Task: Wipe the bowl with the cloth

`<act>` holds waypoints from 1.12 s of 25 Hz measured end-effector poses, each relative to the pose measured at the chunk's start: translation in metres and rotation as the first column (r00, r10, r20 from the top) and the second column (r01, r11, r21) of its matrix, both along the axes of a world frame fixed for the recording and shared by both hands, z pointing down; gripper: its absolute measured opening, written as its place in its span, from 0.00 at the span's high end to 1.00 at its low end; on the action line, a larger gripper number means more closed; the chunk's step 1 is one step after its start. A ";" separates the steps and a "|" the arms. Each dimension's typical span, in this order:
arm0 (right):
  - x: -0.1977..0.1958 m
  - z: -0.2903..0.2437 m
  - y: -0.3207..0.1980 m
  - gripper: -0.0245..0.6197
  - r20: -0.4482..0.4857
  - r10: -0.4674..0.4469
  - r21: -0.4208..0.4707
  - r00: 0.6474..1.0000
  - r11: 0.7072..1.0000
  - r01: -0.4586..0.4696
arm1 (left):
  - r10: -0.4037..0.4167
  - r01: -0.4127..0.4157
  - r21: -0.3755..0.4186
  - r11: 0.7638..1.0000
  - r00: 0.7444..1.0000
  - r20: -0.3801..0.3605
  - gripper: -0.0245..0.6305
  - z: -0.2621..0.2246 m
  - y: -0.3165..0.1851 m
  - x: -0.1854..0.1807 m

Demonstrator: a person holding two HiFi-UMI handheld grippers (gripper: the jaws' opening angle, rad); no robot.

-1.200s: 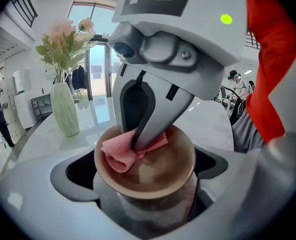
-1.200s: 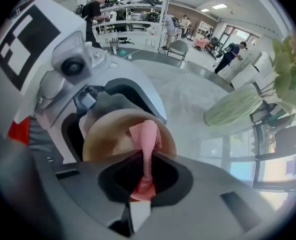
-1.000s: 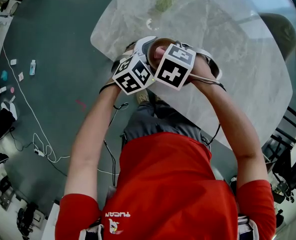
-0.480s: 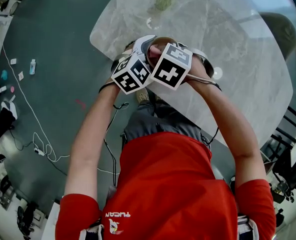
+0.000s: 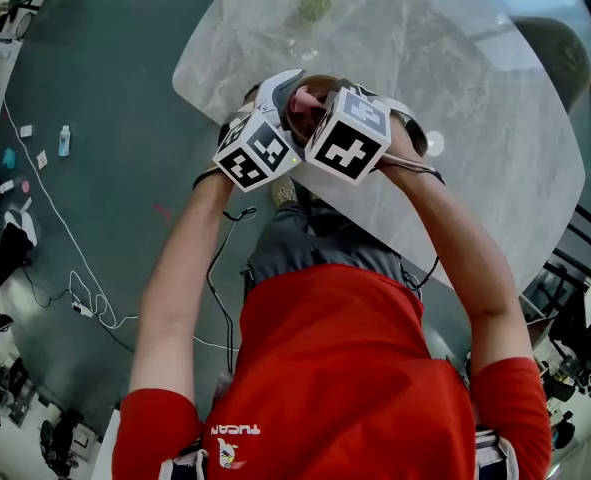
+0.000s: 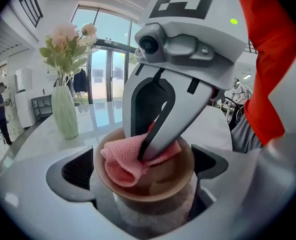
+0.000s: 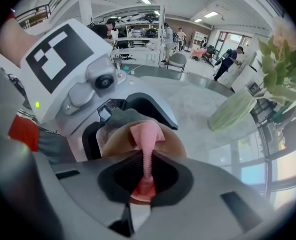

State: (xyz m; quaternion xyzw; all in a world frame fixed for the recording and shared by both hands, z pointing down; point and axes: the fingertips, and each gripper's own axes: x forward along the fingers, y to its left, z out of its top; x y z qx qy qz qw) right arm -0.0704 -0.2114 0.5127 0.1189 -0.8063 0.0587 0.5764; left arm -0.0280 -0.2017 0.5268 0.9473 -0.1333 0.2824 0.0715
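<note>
A brown bowl (image 6: 158, 184) is held off the table, clamped between the jaws of my left gripper (image 6: 143, 170). My right gripper (image 6: 148, 151) reaches into it from above, shut on a folded pink cloth (image 6: 122, 161) that presses against the bowl's inside. In the right gripper view the cloth (image 7: 146, 133) runs as a thin strip between the closed jaws of my right gripper (image 7: 146, 168), with the bowl (image 7: 115, 139) just beyond. In the head view both grippers meet over the table's near edge, and the bowl (image 5: 320, 81) and cloth (image 5: 303, 106) peek out between the marker cubes.
The pale marble table (image 5: 465, 98) lies under and beyond the hands. A green vase of flowers (image 6: 65, 115) stands at its far side, also seen as the vase (image 5: 315, 3) in the head view. Cables and small items lie on the dark floor (image 5: 95, 168) to the left. People stand far off.
Both grippers, with the bowl, have drifted a little left and away from the body. More of the pink cloth shows between the cubes. Both grips hold as before.
</note>
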 end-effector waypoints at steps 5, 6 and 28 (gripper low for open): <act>0.000 -0.013 0.001 0.93 0.056 0.020 0.006 0.998 1.000 -0.020 | -0.008 0.008 0.008 1.000 1.000 -0.007 0.07 -0.003 0.001 -0.002; 0.002 -0.017 0.001 0.93 0.071 0.028 0.009 0.997 1.000 -0.028 | -0.010 0.010 0.011 1.000 1.000 -0.008 0.07 -0.004 0.001 -0.002; 0.043 -0.200 0.007 0.93 0.703 0.104 0.179 0.703 0.931 -0.317 | -0.257 0.312 0.099 0.945 0.895 -0.364 0.10 -0.171 0.020 -0.031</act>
